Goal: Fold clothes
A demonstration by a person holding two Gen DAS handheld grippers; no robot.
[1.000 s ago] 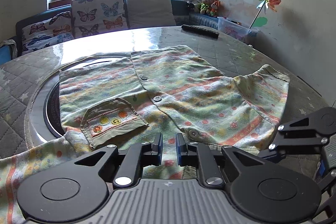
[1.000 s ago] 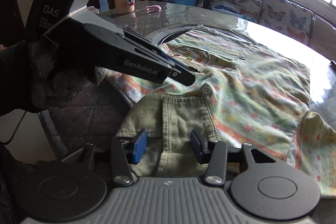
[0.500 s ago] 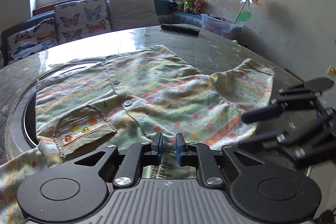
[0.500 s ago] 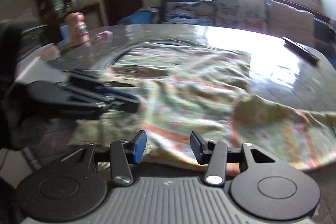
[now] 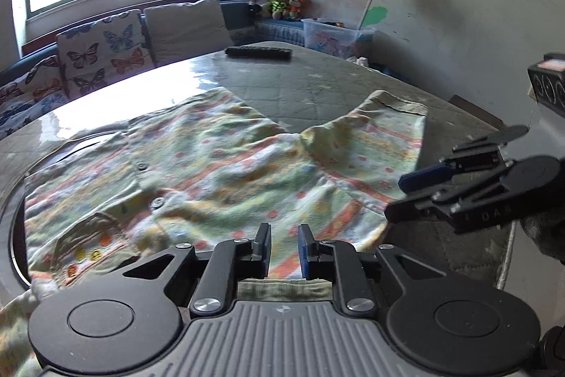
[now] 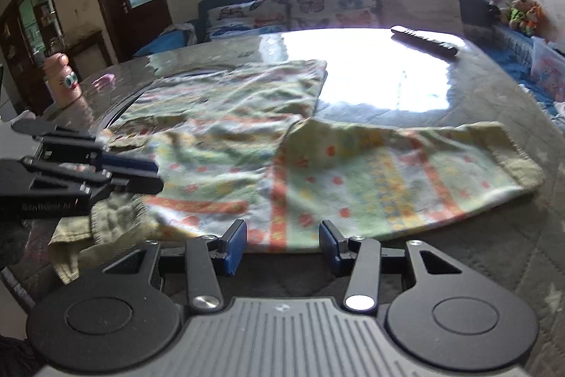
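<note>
At the shirt's near edge, the left gripper [image 5: 284,246] hangs over the green collar [image 6: 116,218]. A second ago it looked down on the button strip, closer to the pocket [image 5: 91,242]. Its jaws have just been opening a little and are narrow now. I can see no cloth pinched between them, only the print of the shirt [image 5: 226,172] showing through the gap.

The shirt lies face up and spread flat on the tabletop [image 5: 317,87], buttoned, with nothing folded yet. The remote control [image 5: 259,52] lies well beyond its far hem, clear of the work.

To the right of the collar, the right gripper [image 6: 282,244] has made the bigger shift. A second ago it was over the collar itself. Now it is at the near edge where the body meets the right sleeve [image 6: 406,172], which is laid out flat to the side. Its jaws are about half open and empty, with the orange stripe of the cloth showing between them (the hem sits just ahead of the pads, not in them).

Both hands have slid rightward along the shirt and neither has gripped. I read this as lining up for the first fold, probably taking the sleeve and shoulder across the body. The cloth is soft and already rumpled near the shoulder, so a shallow pinch could let it slip or drag the whole shirt.
</note>
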